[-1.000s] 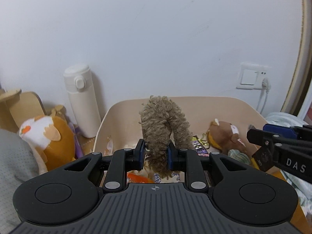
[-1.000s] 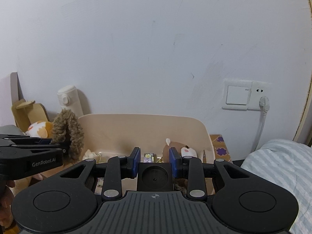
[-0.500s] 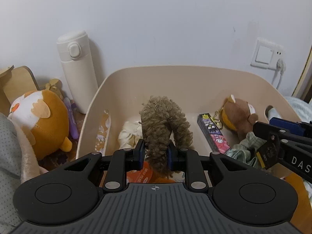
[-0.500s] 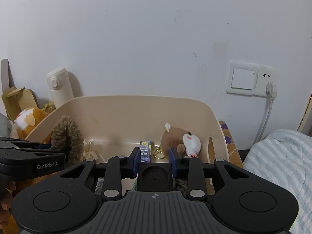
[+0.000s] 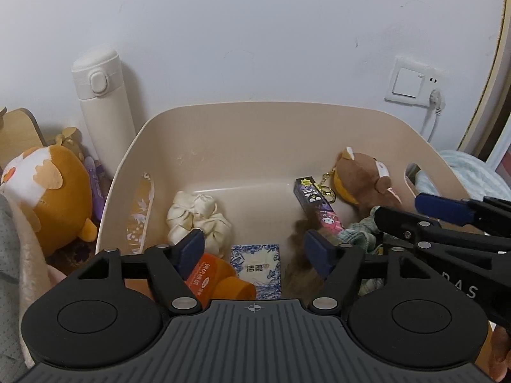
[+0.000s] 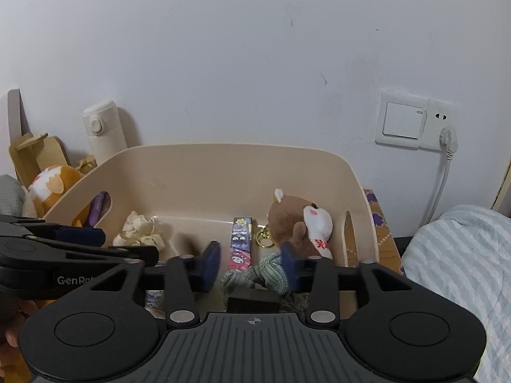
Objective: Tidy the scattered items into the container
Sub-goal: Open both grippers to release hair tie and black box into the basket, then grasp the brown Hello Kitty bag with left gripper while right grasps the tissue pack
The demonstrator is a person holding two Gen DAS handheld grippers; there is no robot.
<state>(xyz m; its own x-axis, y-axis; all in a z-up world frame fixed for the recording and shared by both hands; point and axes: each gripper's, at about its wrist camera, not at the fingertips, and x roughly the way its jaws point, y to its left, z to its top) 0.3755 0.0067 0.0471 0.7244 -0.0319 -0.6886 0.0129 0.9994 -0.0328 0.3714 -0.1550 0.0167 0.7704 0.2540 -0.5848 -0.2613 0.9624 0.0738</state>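
while both grippers hang over the beige container [image 5: 204, 134], their jaws are opening. the left gripper [image 5: 254, 250] has nothing pressed between its blue pads; the fuzzy brown scrunchie [image 5: 300, 274] lies blurred on the container's floor just inside the right-hand pad, free of any grasp. the right gripper [image 6: 250, 263] stands with its pads parted too, and a black square block [image 6: 252, 300] sits low between them at the base of the jaws; whether a pad touches it cannot be told. inside the container lie a cream scrunchie [image 5: 198, 217] toward its left wall, a blue-patterned tissue pack [image 5: 258, 266] and an orange packet [image 5: 217, 279] near its front, a purple printed box [image 5: 316, 206] and a brown plush bear [image 5: 364, 182] toward its right wall, and a green knotted cloth [image 6: 255, 276] at its front right. outside the container's left wall stand a white flask [image 5: 102, 102] and an orange plush toy [image 5: 48, 191]. beyond its right wall lies striped bedding [image 6: 460, 274], with a wall switch and socket [image 6: 415, 123] above.
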